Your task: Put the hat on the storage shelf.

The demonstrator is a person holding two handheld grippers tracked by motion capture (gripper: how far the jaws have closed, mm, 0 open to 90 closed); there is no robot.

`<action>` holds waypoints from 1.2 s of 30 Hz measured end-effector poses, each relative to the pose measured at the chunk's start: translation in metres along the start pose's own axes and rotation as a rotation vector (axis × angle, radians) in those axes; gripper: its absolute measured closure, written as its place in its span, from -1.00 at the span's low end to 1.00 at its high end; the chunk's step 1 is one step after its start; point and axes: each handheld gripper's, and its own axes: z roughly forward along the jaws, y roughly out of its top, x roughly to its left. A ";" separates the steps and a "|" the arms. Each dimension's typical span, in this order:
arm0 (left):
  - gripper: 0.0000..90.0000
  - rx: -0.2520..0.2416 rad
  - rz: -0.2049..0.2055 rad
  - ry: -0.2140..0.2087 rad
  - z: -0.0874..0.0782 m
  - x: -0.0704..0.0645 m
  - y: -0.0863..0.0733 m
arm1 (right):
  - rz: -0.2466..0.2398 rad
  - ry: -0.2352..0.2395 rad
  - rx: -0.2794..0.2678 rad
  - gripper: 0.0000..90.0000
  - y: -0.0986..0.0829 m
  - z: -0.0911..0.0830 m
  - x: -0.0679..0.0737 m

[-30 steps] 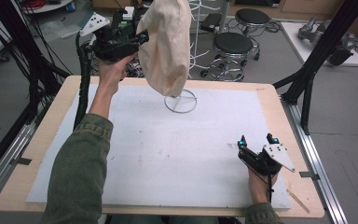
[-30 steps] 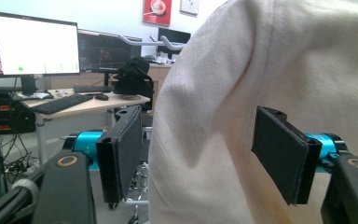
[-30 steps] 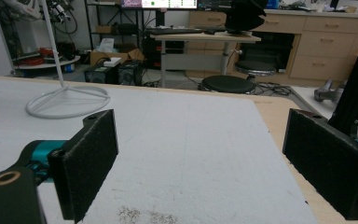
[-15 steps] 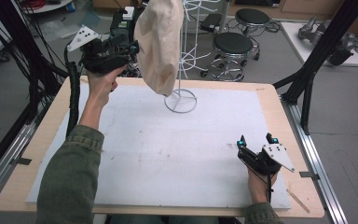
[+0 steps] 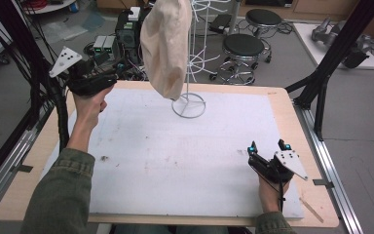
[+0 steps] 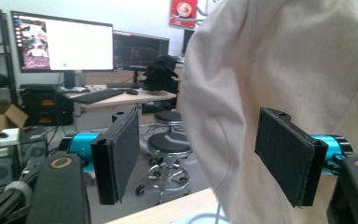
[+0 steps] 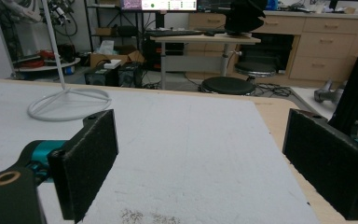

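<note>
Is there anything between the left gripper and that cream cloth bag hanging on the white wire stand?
Nothing visible. The left gripper is held up beside the cream cloth bag, which hangs from the white wire stand. In the left gripper view its jaws are open, with the bag right ahead and open air between.

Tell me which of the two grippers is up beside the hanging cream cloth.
The left gripper, raised at the table's far left edge next to the cream cloth on the white wire stand. The right gripper sits low near the front right.
</note>
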 end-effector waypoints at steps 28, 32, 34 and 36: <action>-0.34 0.057 0.034 0.184 -0.081 0.003 -0.067 | 0.008 0.008 0.002 -0.79 0.000 -0.003 0.003; -0.34 0.074 0.037 0.210 -0.092 0.004 -0.079 | 0.009 0.005 0.003 -0.79 0.000 -0.004 0.003; -0.34 0.082 0.033 0.224 -0.098 0.005 -0.086 | 0.011 0.006 0.004 -0.79 0.000 -0.005 0.003; -0.35 0.087 0.031 0.243 -0.103 0.007 -0.092 | 0.013 0.004 0.002 -0.79 0.000 -0.005 0.003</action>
